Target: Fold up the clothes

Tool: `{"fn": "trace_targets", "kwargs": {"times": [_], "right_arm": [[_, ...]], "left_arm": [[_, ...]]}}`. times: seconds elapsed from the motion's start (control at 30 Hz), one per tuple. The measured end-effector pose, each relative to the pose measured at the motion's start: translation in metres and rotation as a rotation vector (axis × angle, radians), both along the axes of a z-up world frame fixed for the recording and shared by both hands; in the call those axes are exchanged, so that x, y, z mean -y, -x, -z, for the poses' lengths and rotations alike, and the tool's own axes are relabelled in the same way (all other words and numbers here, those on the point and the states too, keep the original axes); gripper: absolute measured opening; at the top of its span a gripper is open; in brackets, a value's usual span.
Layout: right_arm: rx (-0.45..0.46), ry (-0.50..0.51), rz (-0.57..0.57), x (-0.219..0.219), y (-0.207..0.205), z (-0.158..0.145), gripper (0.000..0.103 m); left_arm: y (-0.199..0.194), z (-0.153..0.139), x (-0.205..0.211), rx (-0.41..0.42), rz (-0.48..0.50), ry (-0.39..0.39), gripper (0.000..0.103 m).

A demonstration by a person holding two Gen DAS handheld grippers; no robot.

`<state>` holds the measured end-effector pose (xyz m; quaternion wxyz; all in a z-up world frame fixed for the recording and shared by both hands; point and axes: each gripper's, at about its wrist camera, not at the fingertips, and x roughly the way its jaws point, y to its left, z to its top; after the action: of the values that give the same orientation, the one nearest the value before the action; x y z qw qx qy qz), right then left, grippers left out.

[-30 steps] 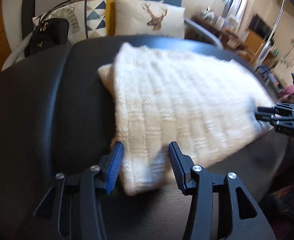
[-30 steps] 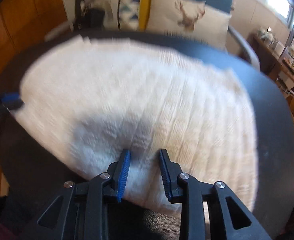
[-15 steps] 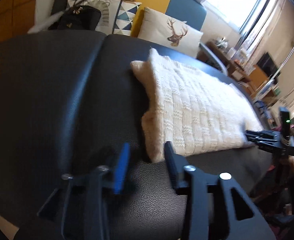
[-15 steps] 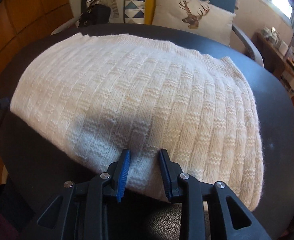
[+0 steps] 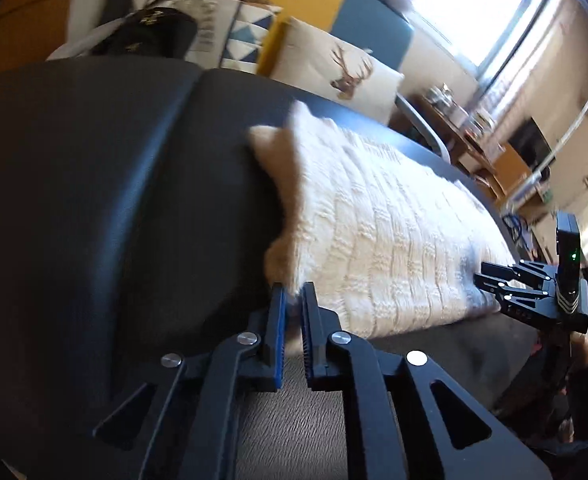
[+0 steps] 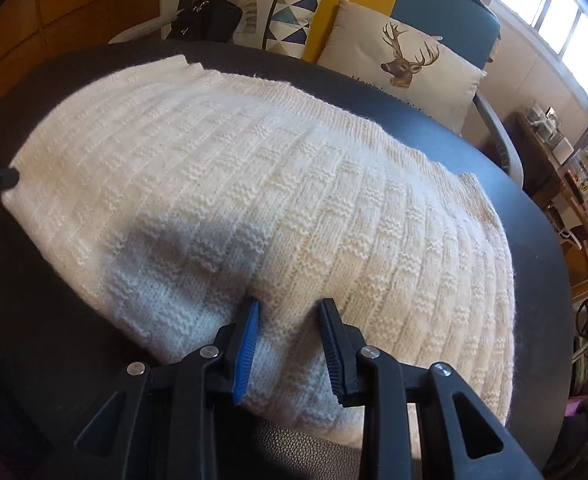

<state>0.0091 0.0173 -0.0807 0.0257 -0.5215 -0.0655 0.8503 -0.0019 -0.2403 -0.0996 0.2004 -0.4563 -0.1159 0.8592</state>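
A cream knitted sweater [image 6: 277, 200] lies folded on a black padded surface [image 6: 534, 240]; it also shows in the left wrist view [image 5: 390, 232]. My left gripper [image 5: 292, 296] is shut on the sweater's near left corner, with a bit of knit between the blue pads. My right gripper [image 6: 289, 312] is open, its fingers straddling the sweater's near edge and the cloth between them. The right gripper also shows at the sweater's right end in the left wrist view [image 5: 490, 276].
The black surface [image 5: 93, 200] has a seam running back on the left. Behind it stand a deer-print cushion [image 6: 406, 64], a triangle-pattern cushion [image 6: 281, 20] and a black handbag [image 6: 209, 20]. Shelves and furniture [image 6: 566, 160] stand at the right.
My left gripper has moved to the sweater's near left corner and closed on it. My right gripper has stayed open at the near edge.
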Motion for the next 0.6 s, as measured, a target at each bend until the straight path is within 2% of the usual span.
{"fn": "trace_targets", "kwargs": {"times": [0.03,0.13,0.2,0.27,0.3,0.37,0.43,0.5,0.53,0.57,0.6], "right_arm": [[0.000,0.008,-0.003,-0.001,0.002,-0.002,0.031],[-0.010,0.038,-0.012,-0.004,0.007,-0.013,0.031],[-0.038,0.074,-0.014,-0.005,0.012,-0.024,0.031],[-0.073,0.127,-0.004,-0.007,0.019,-0.034,0.030],[-0.093,0.162,0.008,-0.008,0.024,-0.040,0.030],[-0.136,0.238,0.034,-0.011,0.036,-0.047,0.031],[-0.151,0.285,0.062,-0.015,0.049,-0.040,0.031],[-0.070,0.254,0.113,-0.019,0.064,-0.011,0.031],[-0.028,0.262,0.122,-0.022,0.067,0.005,0.031],[-0.079,0.274,0.114,-0.023,0.063,0.006,0.030],[-0.081,0.273,0.099,-0.023,0.061,0.004,0.030]], "left_arm": [[-0.002,-0.001,0.003,0.006,-0.018,0.002,0.007],[-0.003,-0.013,0.015,-0.008,-0.102,0.080,0.018],[0.004,-0.028,0.019,-0.038,-0.081,0.025,0.021],[0.016,-0.042,0.003,-0.065,-0.014,-0.044,0.032],[0.024,-0.047,-0.008,-0.075,0.022,-0.062,0.034],[0.043,-0.045,-0.037,-0.078,0.077,-0.044,0.034],[0.062,-0.040,-0.063,-0.069,0.118,-0.015,0.034],[0.079,-0.015,-0.066,0.003,0.089,0.055,0.034],[0.084,-0.006,-0.064,0.028,0.076,0.067,0.029],[0.085,-0.006,-0.058,0.027,0.059,0.042,0.026],[0.084,-0.008,-0.053,0.022,0.041,0.020,0.023]]}}
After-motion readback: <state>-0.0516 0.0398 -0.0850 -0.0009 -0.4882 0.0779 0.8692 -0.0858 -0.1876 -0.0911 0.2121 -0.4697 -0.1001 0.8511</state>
